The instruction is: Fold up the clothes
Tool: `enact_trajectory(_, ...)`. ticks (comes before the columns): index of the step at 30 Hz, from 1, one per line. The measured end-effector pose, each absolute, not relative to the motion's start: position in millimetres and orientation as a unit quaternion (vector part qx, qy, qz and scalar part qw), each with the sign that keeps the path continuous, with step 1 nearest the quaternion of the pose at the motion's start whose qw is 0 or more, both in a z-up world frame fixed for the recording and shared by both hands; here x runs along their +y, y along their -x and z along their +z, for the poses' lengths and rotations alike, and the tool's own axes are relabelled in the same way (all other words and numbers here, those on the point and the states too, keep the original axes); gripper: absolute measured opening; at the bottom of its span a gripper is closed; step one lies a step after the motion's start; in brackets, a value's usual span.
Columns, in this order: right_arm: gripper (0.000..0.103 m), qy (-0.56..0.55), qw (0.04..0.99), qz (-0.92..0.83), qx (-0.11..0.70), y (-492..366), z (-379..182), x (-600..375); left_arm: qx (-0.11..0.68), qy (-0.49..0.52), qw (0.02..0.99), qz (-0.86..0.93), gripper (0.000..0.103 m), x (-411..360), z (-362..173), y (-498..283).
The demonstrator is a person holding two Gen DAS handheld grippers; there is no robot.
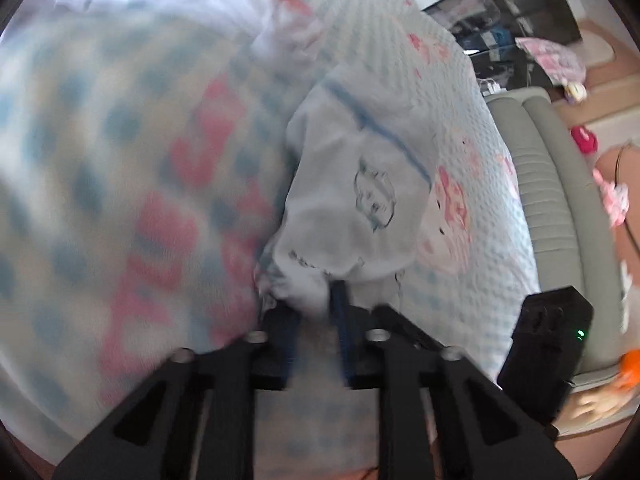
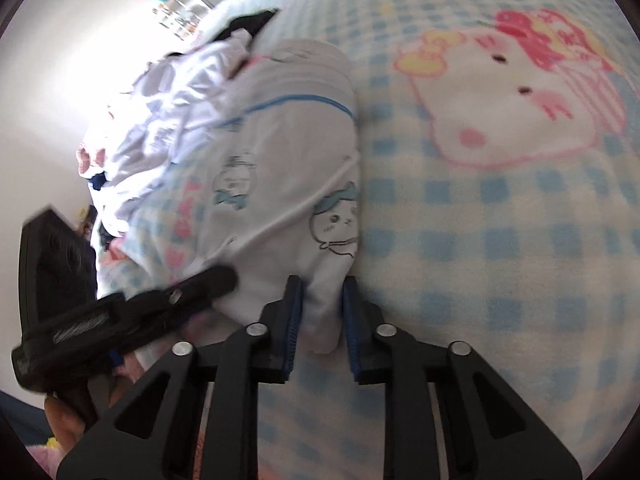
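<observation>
- The left gripper (image 1: 316,300) is clenched on a bunched edge of the white garment (image 1: 360,200); cloth is pinched between its blue-padded fingers (image 1: 340,300).
- The right gripper (image 2: 320,308) grasps a fold of the same white garment (image 2: 288,160), with fabric squeezed between both fingers (image 2: 294,304).
- In the right wrist view, the left gripper (image 2: 216,280) comes in from the left and meets the garment's near edge just beside the right one, with a hand (image 2: 68,420) showing low under it.
- The garment bears small cartoon animal prints and a thin blue line across it. It lies on the bed, its near edge held by both grippers.
- The bed is covered by a blue-and-white checked blanket (image 2: 500,220) with pink-bowed cat faces.
- Beyond the garment, a heap of white clothes (image 2: 168,92) sits on the blanket, with a dark item at its far end.
- In the left wrist view, a padded grey bed edge (image 1: 552,200) runs along the blanket's right side.
</observation>
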State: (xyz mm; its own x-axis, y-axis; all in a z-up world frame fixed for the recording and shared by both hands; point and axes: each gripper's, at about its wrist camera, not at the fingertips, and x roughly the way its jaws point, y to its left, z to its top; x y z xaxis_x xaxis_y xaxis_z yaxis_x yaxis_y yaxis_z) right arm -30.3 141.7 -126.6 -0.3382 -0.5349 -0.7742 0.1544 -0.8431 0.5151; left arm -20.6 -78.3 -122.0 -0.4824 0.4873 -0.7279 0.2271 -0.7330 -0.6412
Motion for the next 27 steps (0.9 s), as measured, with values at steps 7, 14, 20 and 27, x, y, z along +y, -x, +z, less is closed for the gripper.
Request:
enact_trajectory(7,0.042,-0.499,0.218,-0.820,-0.177,52,-84,164,-0.390,0.493,0.086,0.773,0.011,-107,-98,35)
enact_trajectory(14,0.043,-0.535,0.215,-0.795,-0.190,60,-105,168,-0.414,0.523,0.097,0.739,0.011,-70,-124,23)
enact_trajectory(20,0.048,-0.536,0.218,-0.793,-0.191,64,-110,169,-0.433,0.540,0.093,0.716,0.011,-50,-141,9)
enact_trajectory(27,0.052,-0.546,0.215,-0.778,-0.224,81,-128,162,-0.520,0.505,0.096,0.682,0.041,-49,-167,5)
